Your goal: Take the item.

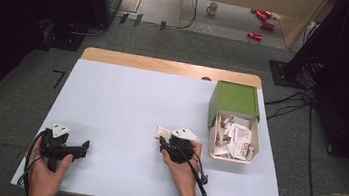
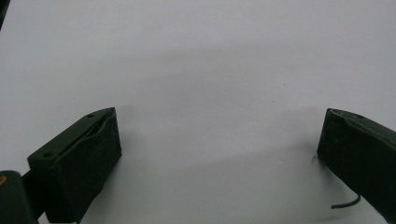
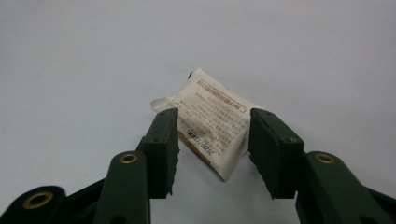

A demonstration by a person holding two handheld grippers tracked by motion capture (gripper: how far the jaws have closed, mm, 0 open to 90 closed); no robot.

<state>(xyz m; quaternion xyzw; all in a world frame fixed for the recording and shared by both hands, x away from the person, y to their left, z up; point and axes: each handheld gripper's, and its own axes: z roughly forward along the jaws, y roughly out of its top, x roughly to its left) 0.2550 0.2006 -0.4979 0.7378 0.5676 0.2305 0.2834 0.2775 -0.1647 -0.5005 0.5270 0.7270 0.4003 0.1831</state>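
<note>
A small white sachet [image 3: 212,126] with printed text lies flat on the white table [image 1: 126,102], also seen just ahead of my right hand as the sachet [image 1: 162,132]. My right gripper [image 3: 212,140] points down at it with one jaw on each side of the sachet; the pads stand close to its edges, and the sachet is not lifted or creased. In the high view the right gripper [image 1: 167,140] sits left of the box. My left gripper [image 1: 83,147] rests at the front left, and its jaws [image 2: 219,135] stand wide open over bare table.
An open white box [image 1: 257,143] holding several similar sachets stands at the right, with its green lid [image 1: 235,99] propped behind it. Beyond the table's wooden far edge lie a mug [image 1: 212,8] and red cans [image 1: 263,18] on the floor. Cables run at the right.
</note>
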